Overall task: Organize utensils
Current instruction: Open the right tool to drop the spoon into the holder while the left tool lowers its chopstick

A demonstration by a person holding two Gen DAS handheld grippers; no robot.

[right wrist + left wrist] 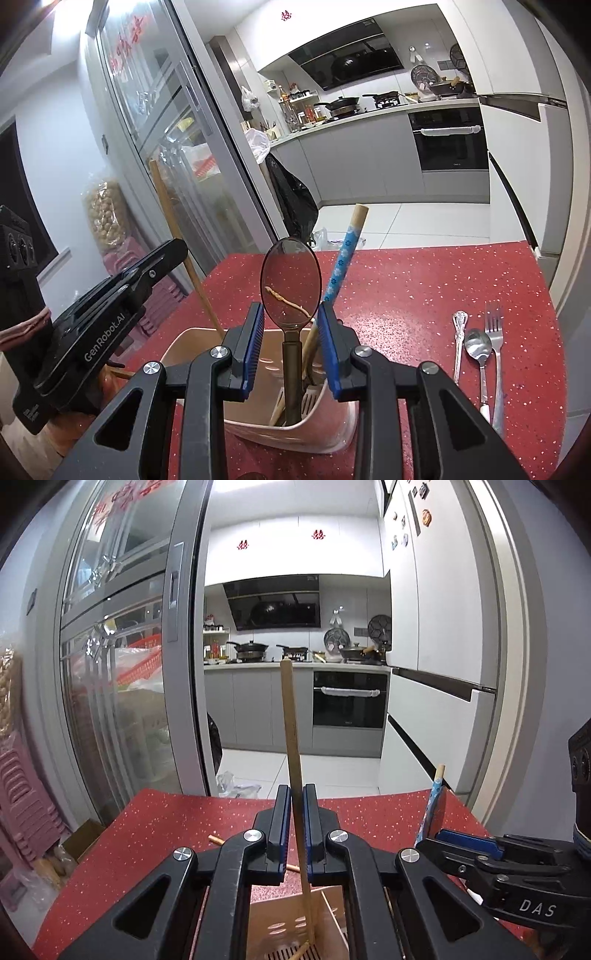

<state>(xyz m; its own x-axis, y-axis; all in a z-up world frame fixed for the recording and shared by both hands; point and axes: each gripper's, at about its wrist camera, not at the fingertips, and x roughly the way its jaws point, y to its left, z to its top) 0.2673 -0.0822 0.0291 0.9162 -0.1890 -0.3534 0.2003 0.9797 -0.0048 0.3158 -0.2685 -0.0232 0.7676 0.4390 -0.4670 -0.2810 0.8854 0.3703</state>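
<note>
My left gripper [297, 797] is shut on a long wooden chopstick [291, 716] that stands nearly upright with its lower end inside the beige utensil holder [280, 926]. The same chopstick [173, 229] and left gripper body show at the left of the right wrist view. My right gripper [290, 321] is open over the holder [192, 339], its fingers on either side of a dark spoon [290, 284] that stands in it. A blue flowered chopstick [341, 266] also stands in the holder. A silver spoon [478, 349], a fork [495, 332] and an ornate silver handle [459, 332] lie on the red table to the right.
The red speckled table [424, 280] ends ahead at a kitchen doorway. A glass sliding door [122, 664] stands to the left and a white fridge [436, 627] to the right. Another wooden stick [216, 839] lies on the table by the holder. Pink stools [22, 805] stand at far left.
</note>
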